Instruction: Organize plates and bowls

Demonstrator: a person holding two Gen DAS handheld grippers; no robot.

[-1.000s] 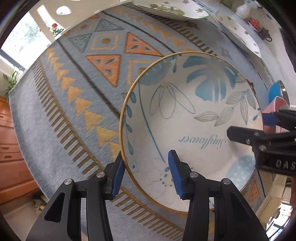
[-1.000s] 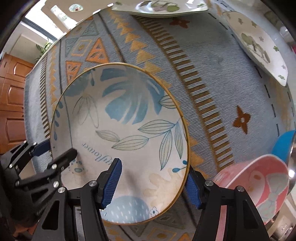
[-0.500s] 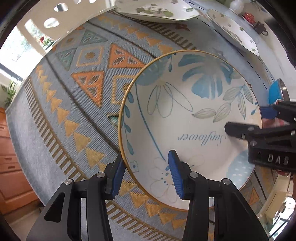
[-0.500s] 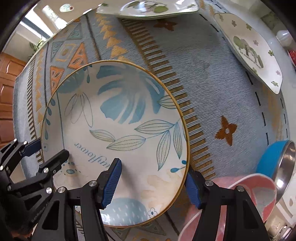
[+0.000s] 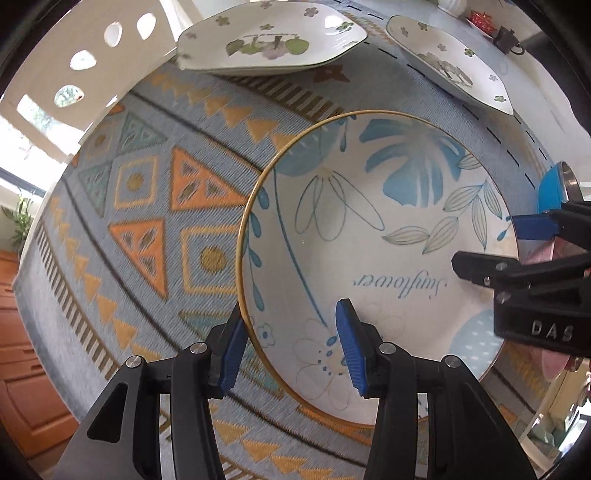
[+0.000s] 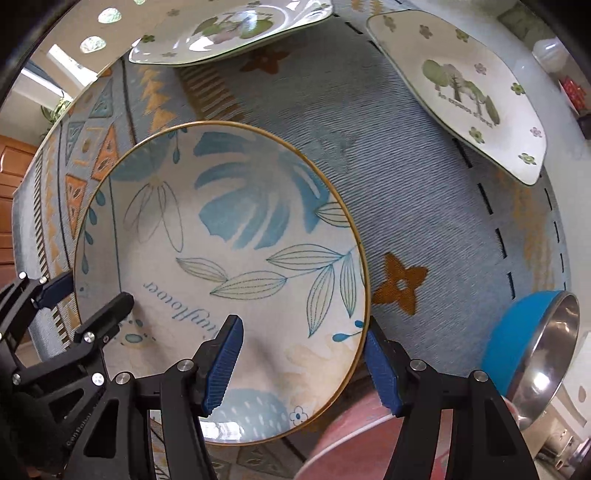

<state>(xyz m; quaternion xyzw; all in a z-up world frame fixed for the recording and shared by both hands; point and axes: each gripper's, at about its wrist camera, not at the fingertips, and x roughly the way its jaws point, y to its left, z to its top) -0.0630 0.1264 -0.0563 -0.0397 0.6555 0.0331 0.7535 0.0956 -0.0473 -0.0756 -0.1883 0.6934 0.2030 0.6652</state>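
Note:
A large white bowl (image 5: 369,240) with blue leaves, a gold rim and the word "Sunflower" is held between both grippers above a patterned tablecloth (image 5: 147,221). My left gripper (image 5: 291,350) is shut on its left rim, one pad inside and one outside. My right gripper (image 6: 303,369) is shut on its right rim (image 6: 364,295) the same way. The bowl also fills the right wrist view (image 6: 221,277). Each gripper shows in the other's view, at the bowl's opposite rim.
Two white square plates with green tree prints lie at the far side (image 5: 269,44) (image 5: 450,62), also in the right wrist view (image 6: 229,29) (image 6: 465,88). A pink bowl (image 6: 369,443) lies below the held bowl's right side. A blue steel bowl (image 6: 535,350) stands at the right.
Both grippers have carried the bowl toward the far side of the table. The square plates are nearer, and the pink bowl has slipped toward the bottom edge of the right wrist view.

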